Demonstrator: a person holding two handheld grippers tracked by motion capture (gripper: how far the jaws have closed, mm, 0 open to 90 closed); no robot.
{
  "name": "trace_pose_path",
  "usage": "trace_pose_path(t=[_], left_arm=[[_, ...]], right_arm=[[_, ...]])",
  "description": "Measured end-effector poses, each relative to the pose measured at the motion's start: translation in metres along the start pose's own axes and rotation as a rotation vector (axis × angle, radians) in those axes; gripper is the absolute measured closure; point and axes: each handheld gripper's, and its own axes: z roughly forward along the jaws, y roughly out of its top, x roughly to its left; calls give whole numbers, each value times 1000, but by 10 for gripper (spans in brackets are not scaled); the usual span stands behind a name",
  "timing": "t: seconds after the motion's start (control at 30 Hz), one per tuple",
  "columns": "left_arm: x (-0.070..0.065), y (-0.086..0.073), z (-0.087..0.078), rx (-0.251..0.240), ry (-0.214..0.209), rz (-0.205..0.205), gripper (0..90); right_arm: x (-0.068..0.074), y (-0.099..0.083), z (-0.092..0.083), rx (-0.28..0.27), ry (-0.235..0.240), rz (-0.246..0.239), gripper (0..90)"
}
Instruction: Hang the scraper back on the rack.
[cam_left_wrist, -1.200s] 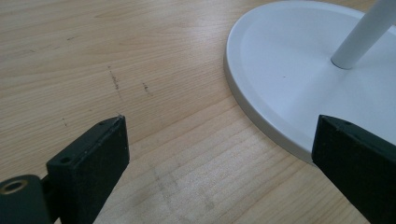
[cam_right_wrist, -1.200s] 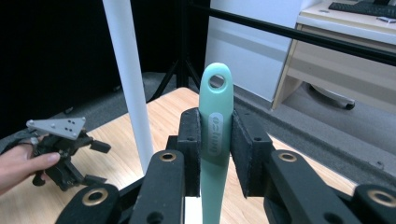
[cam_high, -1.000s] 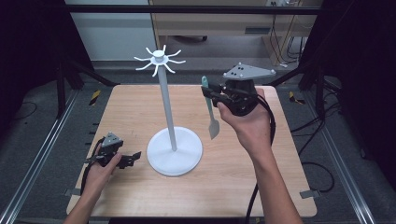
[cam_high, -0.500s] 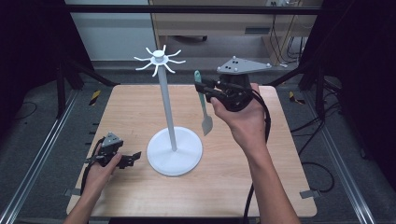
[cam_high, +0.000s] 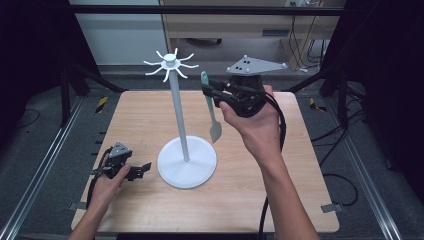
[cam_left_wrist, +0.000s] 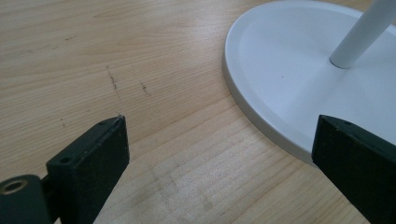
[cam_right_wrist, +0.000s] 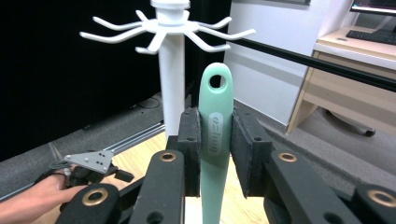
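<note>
A white hanging stand (cam_high: 176, 107) with a round base (cam_high: 188, 162) (cam_left_wrist: 299, 79) and several hooks at its top (cam_high: 170, 64) (cam_right_wrist: 169, 29) stands mid-table. My right gripper (cam_high: 210, 90) (cam_right_wrist: 215, 154) is raised to the right of the hooks and shut on the handle of a mint-green spatula (cam_high: 212, 107) (cam_right_wrist: 215, 140). The spatula hangs blade down, with its handle hole (cam_right_wrist: 215, 81) just below hook height. Low at the table's front left, my left gripper (cam_high: 142, 169) (cam_left_wrist: 219, 154) is open, pointing at the base rim.
The wooden table (cam_high: 140, 120) is ringed by a metal frame rail (cam_high: 45, 165). A desk and cables stand behind the far edge. My left hand (cam_right_wrist: 42, 193) and its gripper appear low in the right gripper view.
My right gripper has carried the spatula up and leftward, closer to the stand's hooks. The left gripper has stayed put.
</note>
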Motion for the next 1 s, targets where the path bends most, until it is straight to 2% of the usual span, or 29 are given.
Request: trace_pose_path(t=[0.5, 1.0], left_arm=[[0, 0, 0, -2, 1, -3, 37], [0, 0, 0, 1, -1, -1, 37]], right_arm=[[19, 10, -1, -15, 38, -29, 743], [28, 15, 2, -2, 48, -46, 743]])
